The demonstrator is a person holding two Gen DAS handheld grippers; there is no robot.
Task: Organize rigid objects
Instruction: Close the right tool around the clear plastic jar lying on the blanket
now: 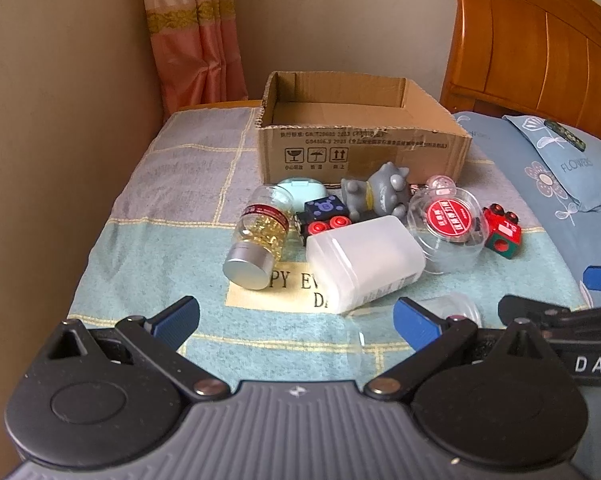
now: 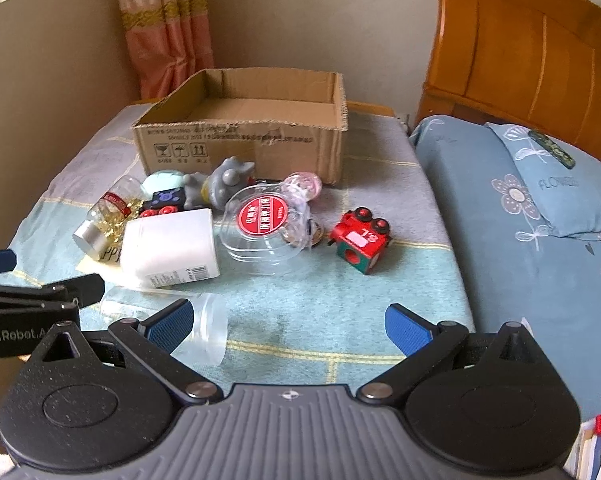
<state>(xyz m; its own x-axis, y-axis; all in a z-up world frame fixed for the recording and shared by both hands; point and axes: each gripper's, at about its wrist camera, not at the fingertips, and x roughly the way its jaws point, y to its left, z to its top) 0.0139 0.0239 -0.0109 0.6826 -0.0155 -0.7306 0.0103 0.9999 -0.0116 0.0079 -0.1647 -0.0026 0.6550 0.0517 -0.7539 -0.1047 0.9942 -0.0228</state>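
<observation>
An open cardboard box [image 1: 364, 152] [image 2: 240, 148] stands at the back of the towel-covered table. In front of it lies a cluster: a capsule bottle [image 1: 260, 236] [image 2: 100, 220] on its side, a white plastic container [image 1: 364, 264] [image 2: 170, 248], a grey toy figure [image 1: 380, 192] [image 2: 220, 184], a dark toy block with red wheels [image 1: 324, 216], a clear round box with a red label [image 1: 448, 228] [image 2: 266, 224], and a red toy train block [image 1: 502, 236] [image 2: 360, 240]. A clear cup [image 2: 204, 330] [image 1: 452, 308] lies nearest. My left gripper [image 1: 296, 320] and right gripper [image 2: 288, 324] are open, empty, short of the cluster.
A wall runs along the left. A pink curtain [image 1: 192, 32] hangs at the back. A bed with a blue floral pillow [image 2: 556, 184] and wooden headboard [image 2: 532, 48] lies to the right. The checked towel [image 2: 340, 320] covers the table.
</observation>
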